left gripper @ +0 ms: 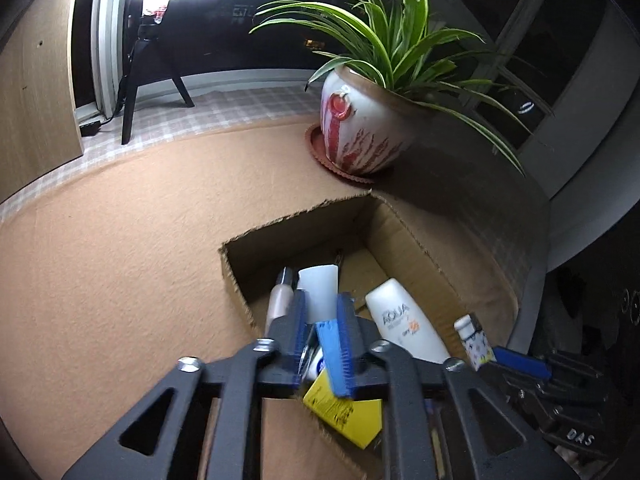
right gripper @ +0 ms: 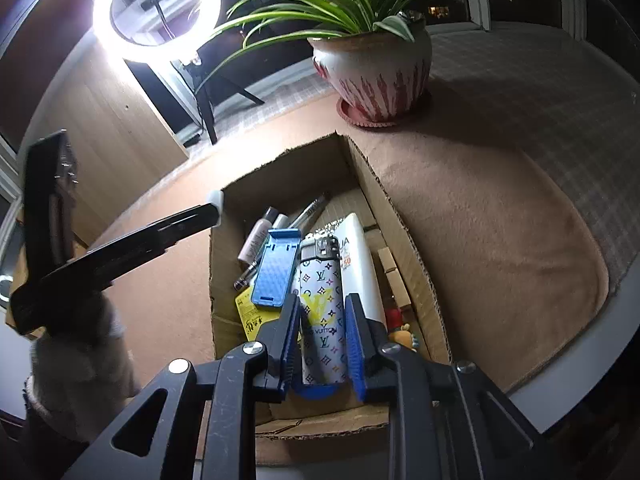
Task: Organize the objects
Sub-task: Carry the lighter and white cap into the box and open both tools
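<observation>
An open cardboard box [left gripper: 432, 248] [right gripper: 384, 184] sits on the tan felt mat. Inside lie a white sunscreen bottle [left gripper: 404, 320] [right gripper: 360, 264], a pink tube [left gripper: 278, 300] [right gripper: 256, 240], a yellow packet [left gripper: 344, 412] [right gripper: 246, 312] and a pen [right gripper: 312, 210]. My left gripper [left gripper: 322, 308] is shut on a blue phone stand [left gripper: 334, 356] [right gripper: 274, 268], holding it over the box. My right gripper [right gripper: 322, 304] is shut on a white patterned lighter [right gripper: 322, 308] [left gripper: 476, 340] above the box's near end.
A potted spider plant [left gripper: 360, 128] [right gripper: 372, 72] on a red saucer stands behind the box. A ring light [right gripper: 156, 8] on a tripod stands at the back left. The mat's edge [right gripper: 600, 280] runs to the right, with dark windows beyond.
</observation>
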